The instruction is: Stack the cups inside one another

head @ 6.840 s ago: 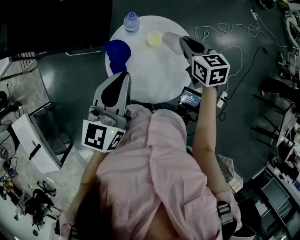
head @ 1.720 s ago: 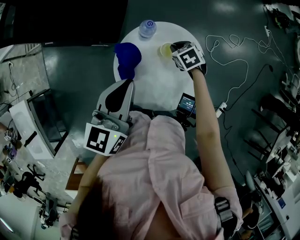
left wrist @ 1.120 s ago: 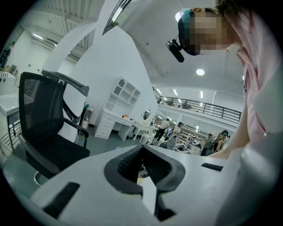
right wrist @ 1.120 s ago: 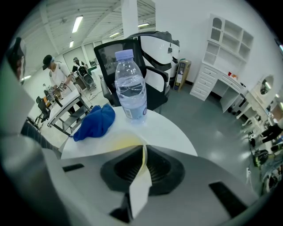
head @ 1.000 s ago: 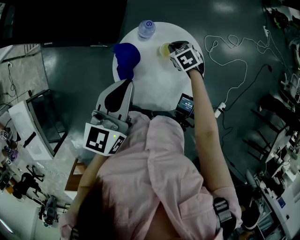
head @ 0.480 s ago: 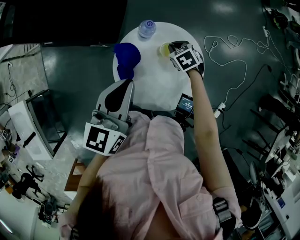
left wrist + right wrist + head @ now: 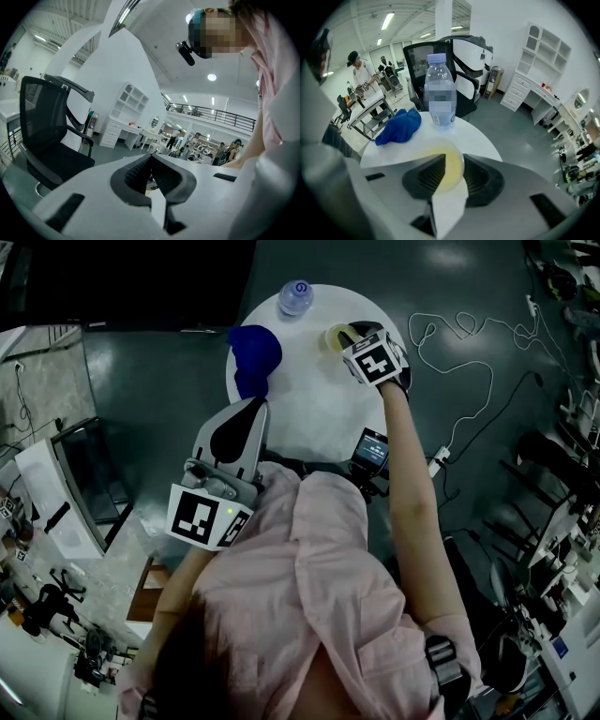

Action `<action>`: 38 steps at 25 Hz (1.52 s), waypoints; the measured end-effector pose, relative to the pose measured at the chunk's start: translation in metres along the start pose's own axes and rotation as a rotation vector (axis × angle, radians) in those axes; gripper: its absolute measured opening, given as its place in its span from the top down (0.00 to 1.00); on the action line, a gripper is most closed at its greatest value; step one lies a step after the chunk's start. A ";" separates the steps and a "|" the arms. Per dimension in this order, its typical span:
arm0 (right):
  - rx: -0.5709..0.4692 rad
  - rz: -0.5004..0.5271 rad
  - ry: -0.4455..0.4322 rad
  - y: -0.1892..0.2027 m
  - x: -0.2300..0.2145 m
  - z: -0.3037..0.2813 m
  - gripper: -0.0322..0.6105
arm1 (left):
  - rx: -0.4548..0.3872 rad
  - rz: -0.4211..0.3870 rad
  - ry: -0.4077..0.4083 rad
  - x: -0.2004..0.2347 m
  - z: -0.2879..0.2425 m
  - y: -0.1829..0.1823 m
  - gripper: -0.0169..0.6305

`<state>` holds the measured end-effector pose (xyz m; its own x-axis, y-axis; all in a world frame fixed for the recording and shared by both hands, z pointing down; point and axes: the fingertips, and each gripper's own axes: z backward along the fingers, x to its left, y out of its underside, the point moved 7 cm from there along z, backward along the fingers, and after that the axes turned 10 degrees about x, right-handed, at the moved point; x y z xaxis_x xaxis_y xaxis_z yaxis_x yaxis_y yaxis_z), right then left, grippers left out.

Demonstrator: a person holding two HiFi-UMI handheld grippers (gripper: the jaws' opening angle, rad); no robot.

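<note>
Overhead, a person in a pink shirt stands at a round white surface (image 7: 309, 404). The right gripper (image 7: 349, 335) points steeply down at a pale yellow plastic cup (image 7: 448, 165) near the far edge. Its jaws have just been opening and stand narrowly apart, with the cup between them. A crumpled blue cloth (image 7: 255, 354) and a clear plastic water bottle (image 7: 295, 296) sit nearby. The left gripper (image 7: 151, 172) hangs by the torso, jaws together and empty.

No writing could be read: the label on the clear plastic bottle (image 7: 439, 91) at the round white table's (image 7: 478, 136) far edge was blurred.
</note>
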<state>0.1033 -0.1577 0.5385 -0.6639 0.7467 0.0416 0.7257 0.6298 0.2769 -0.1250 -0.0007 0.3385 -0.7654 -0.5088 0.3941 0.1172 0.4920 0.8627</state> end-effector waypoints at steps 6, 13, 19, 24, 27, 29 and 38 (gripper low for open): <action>-0.025 -0.014 -0.007 0.000 -0.001 0.002 0.72 | 0.000 -0.001 0.000 0.000 0.001 0.001 0.95; -0.051 -0.074 -0.020 0.009 -0.012 0.002 0.67 | 0.003 -0.007 0.005 -0.003 0.000 0.000 0.95; -0.071 -0.182 -0.026 0.015 -0.024 0.006 0.57 | 0.000 -0.006 0.009 -0.003 0.000 -0.002 0.95; -0.087 -0.224 -0.023 0.020 -0.027 0.007 0.56 | 0.000 -0.008 0.010 -0.004 0.001 -0.002 0.95; -0.090 -0.236 -0.023 0.021 -0.027 0.006 0.56 | 0.001 -0.007 0.010 -0.003 0.000 -0.002 0.95; -0.093 -0.243 -0.020 0.020 -0.027 0.006 0.56 | 0.002 -0.007 0.010 -0.003 0.000 -0.002 0.95; -0.113 -0.268 0.004 0.020 -0.030 0.009 0.66 | 0.000 -0.007 0.007 -0.003 0.002 -0.001 0.95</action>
<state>0.1390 -0.1652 0.5343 -0.8301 0.5558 -0.0442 0.4996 0.7767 0.3837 -0.1244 0.0018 0.3363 -0.7618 -0.5170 0.3904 0.1117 0.4887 0.8653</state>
